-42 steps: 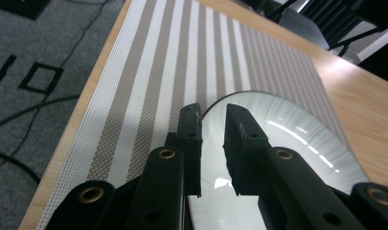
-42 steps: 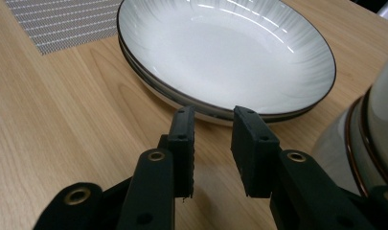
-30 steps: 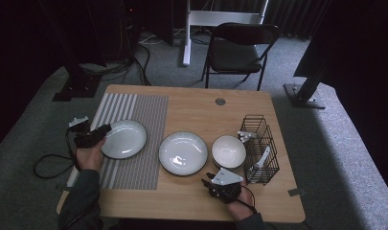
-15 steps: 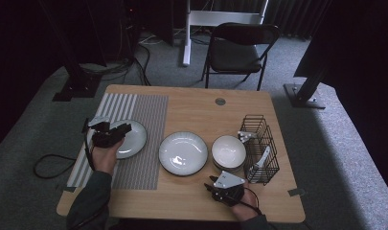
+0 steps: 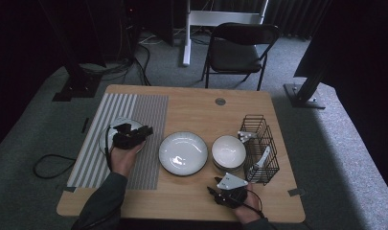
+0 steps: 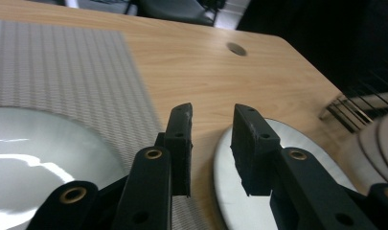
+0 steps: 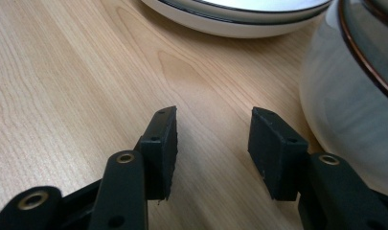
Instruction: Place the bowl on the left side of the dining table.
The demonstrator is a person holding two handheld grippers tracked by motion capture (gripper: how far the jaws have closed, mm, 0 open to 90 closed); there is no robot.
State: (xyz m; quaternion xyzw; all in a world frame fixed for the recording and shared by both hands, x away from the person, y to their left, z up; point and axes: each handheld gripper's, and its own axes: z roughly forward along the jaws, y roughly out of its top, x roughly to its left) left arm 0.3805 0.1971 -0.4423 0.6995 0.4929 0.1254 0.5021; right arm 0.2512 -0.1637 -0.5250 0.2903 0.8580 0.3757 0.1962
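Near the table's (image 5: 191, 103) left edge: left gripper (image 5: 146, 130) spread, just opening, over small plate (image 5: 105, 139) (unmarked); right gripper (image 7: 211, 139) likewise spread, empty.

**My rig: black jaws, brass eyelets**

Left gripper (image 6: 211, 143): matte black, blocky scuffed pads, brass-ringed holes along the arms. Right gripper (image 7: 213, 153): same build, grey three-cornered plate on top. Black cables trail from both. Dark grey sleeves.

No readable text or labels
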